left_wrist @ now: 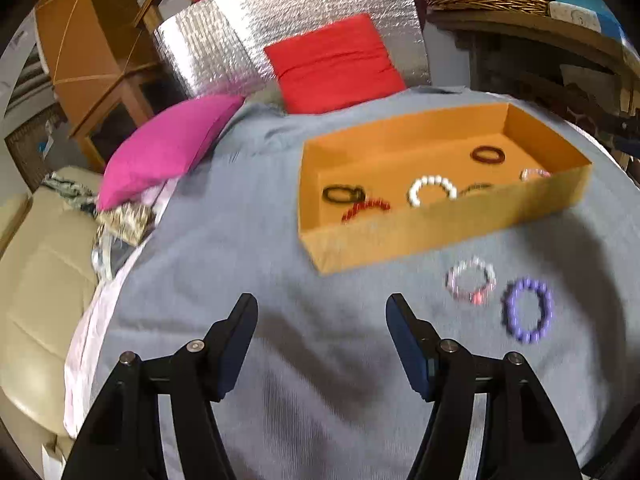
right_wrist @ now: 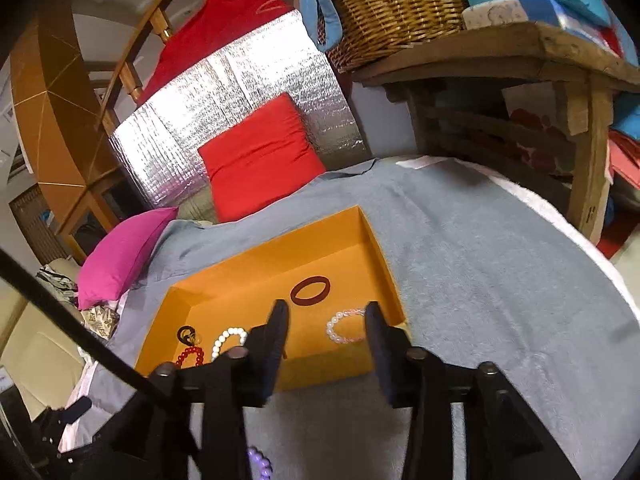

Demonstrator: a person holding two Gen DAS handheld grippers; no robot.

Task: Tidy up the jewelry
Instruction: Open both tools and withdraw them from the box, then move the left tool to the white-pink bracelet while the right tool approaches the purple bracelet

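An orange box (left_wrist: 440, 224) sits on the grey blanket and holds several bracelets: a white bead one (left_wrist: 432, 190), a red bead one (left_wrist: 366, 208), a black one (left_wrist: 342, 194) and a dark red ring (left_wrist: 487, 155). A pale pink bracelet (left_wrist: 471, 280) and a purple bead bracelet (left_wrist: 528, 310) lie on the blanket in front of the box. My left gripper (left_wrist: 322, 306) is open and empty, left of them. My right gripper (right_wrist: 327, 312) is open and empty over the box (right_wrist: 192, 300), above a clear pink bracelet (right_wrist: 344, 326). The purple bracelet (right_wrist: 260, 462) shows below it.
A pink cushion (left_wrist: 168, 146) and a red cushion (left_wrist: 336, 64) lie at the blanket's far edge against a silver foil panel (left_wrist: 224, 40). A wooden shelf (right_wrist: 520, 56) with a wicker basket (right_wrist: 396, 8) stands at the right. A cream seat (left_wrist: 36, 280) is at the left.
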